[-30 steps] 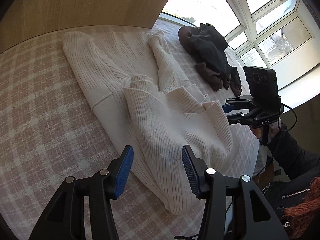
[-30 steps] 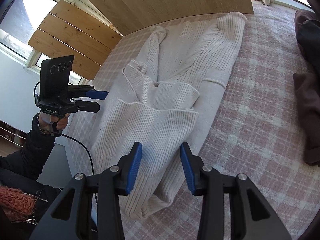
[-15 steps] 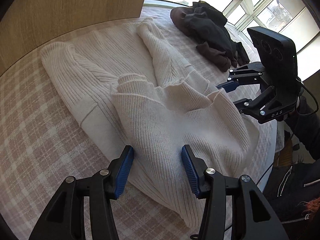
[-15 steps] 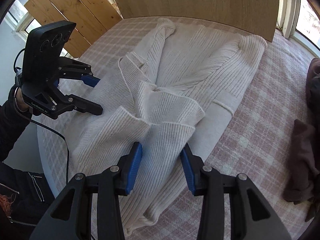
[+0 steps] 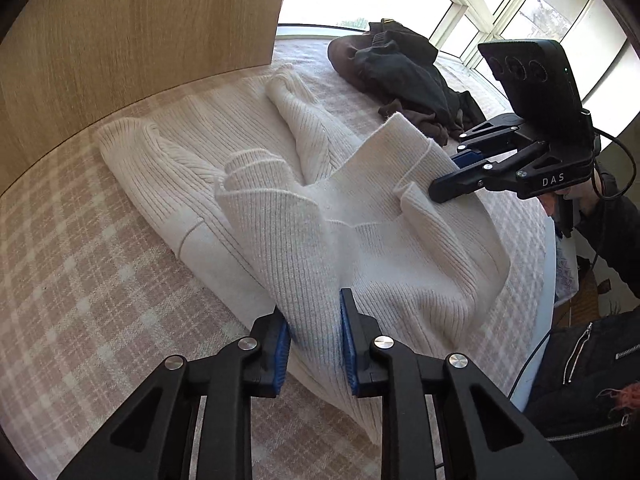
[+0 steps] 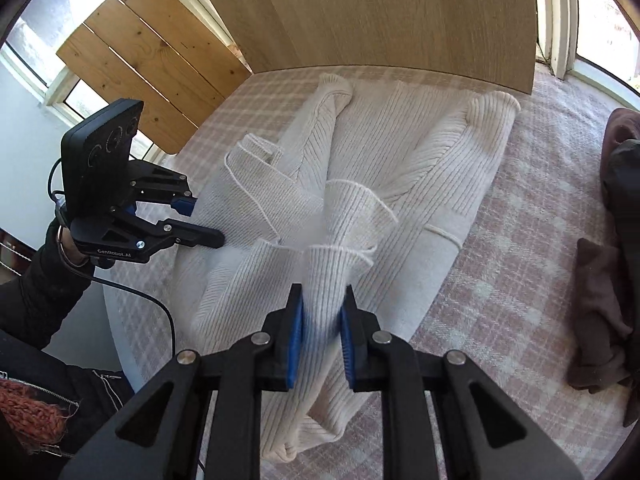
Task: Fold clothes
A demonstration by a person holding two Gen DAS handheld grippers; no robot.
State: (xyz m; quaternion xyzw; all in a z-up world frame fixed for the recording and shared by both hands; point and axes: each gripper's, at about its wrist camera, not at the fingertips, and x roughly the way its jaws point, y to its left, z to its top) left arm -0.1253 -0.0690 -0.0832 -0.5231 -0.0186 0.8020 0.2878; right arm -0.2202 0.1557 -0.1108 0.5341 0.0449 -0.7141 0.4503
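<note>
A cream ribbed knit cardigan (image 5: 256, 168) lies on the pink plaid bed cover (image 5: 80, 264), with its lower part doubled over. My left gripper (image 5: 314, 320) is shut on a fold of its near edge. My right gripper (image 6: 320, 312) is shut on another fold of the cardigan (image 6: 404, 168) and lifts it slightly. In the left wrist view the right gripper (image 5: 444, 178) shows at the right, pinching the lifted corner. In the right wrist view the left gripper (image 6: 200, 220) shows at the left, at the cardigan's edge.
A pile of dark clothes (image 5: 400, 68) lies at the far right of the bed, also at the right edge of the right wrist view (image 6: 600, 280). A wooden headboard (image 5: 140, 20) stands behind. The bed edge (image 5: 548, 272) and my dark jacket are at the near side.
Both grippers have moved in and closed on folds of the cardigan; they were open a second ago. The held fabric is lifted and bunched up.
</note>
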